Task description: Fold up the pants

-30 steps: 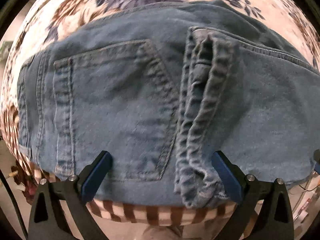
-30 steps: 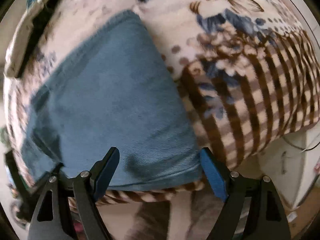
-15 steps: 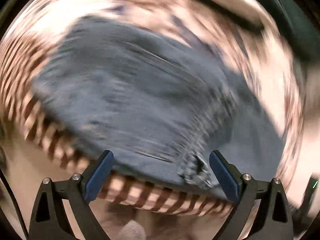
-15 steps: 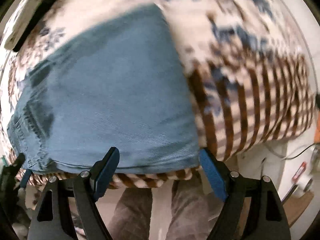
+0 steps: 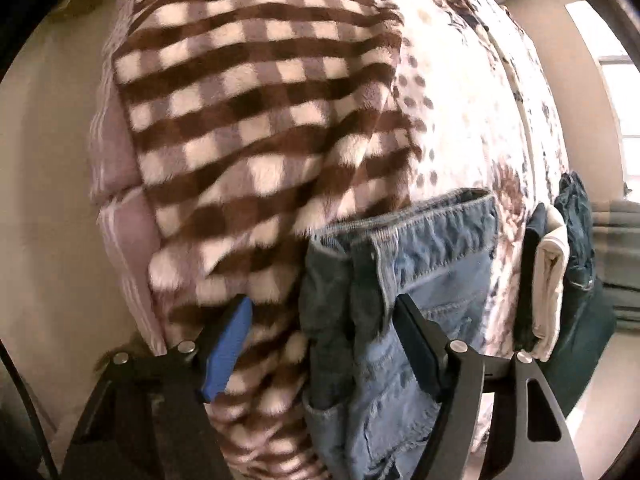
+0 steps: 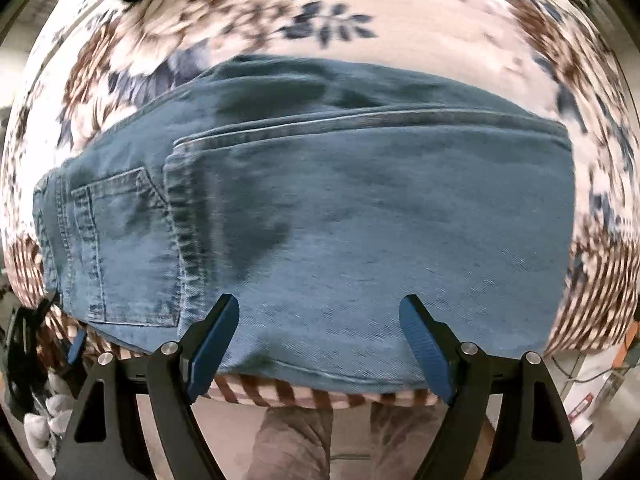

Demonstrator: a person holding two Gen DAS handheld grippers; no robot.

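Note:
The blue jeans (image 6: 340,216) lie folded on a patterned blanket (image 6: 420,28), with a back pocket (image 6: 120,248) at the left and the leg hems folded over beside it. My right gripper (image 6: 320,344) is open and empty, hovering above the near edge of the jeans. In the left wrist view the waistband end of the jeans (image 5: 416,256) is seen from the side. My left gripper (image 5: 324,344) is open at that end, its jaws astride the waistband corner without closing on it.
The blanket has a brown check border (image 5: 256,120) that drapes over the edge. A stack of folded clothes (image 5: 560,272) sits past the jeans at the right of the left wrist view. A person's legs (image 6: 304,440) stand below the blanket edge.
The left gripper has swung from above the jeans round to their waistband end. The right gripper has moved left and now faces the folded jeans squarely. Both stay open.

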